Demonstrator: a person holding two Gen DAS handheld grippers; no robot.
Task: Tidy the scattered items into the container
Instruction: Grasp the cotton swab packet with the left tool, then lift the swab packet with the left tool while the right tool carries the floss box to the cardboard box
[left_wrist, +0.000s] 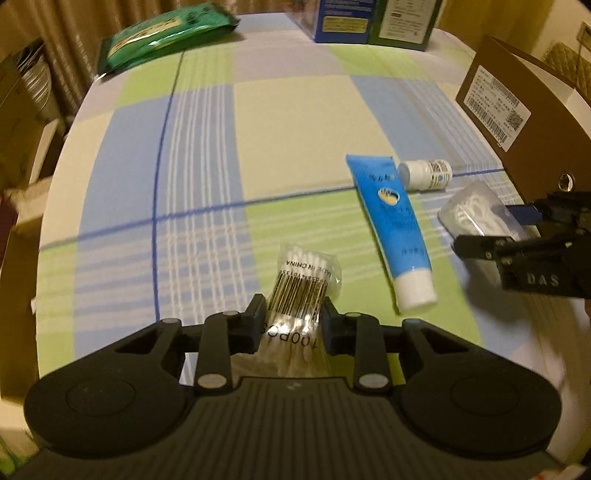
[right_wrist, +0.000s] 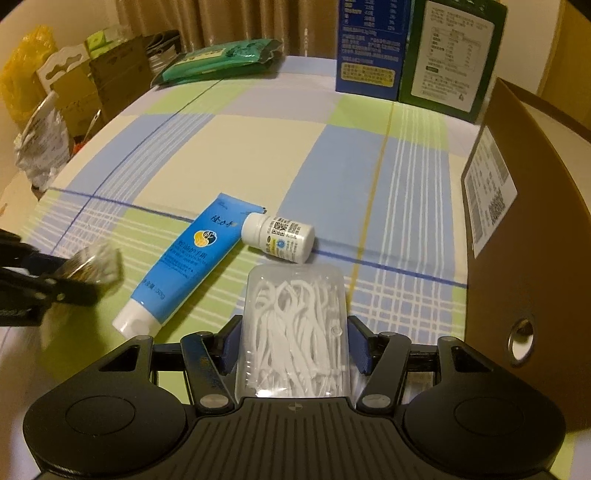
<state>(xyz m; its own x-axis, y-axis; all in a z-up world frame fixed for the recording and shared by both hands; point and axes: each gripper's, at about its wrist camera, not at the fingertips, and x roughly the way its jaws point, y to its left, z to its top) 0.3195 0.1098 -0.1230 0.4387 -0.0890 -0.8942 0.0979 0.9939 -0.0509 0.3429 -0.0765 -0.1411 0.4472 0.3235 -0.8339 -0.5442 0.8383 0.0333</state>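
Roughly: left gripper (left_wrist: 294, 320) jaws pinching cotton swab bag (left_wrist: 303, 291) printed "MADE IN CHINA", "100PCS", right gripper (right_wrist: 293, 345) jaws clamping floss pick box (right_wrist: 295, 325), "DAS" embossed at 3 o'clock.

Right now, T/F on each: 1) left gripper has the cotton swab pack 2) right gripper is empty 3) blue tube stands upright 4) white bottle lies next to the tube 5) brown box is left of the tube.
1) True. The left gripper is shut on the cotton swab pack.
2) False. The right gripper is shut on a clear case of floss picks.
3) False. The blue tube lies flat on the checked cloth.
4) True. The white bottle lies on its side at the tube's flat end.
5) False. The brown box is to the right.
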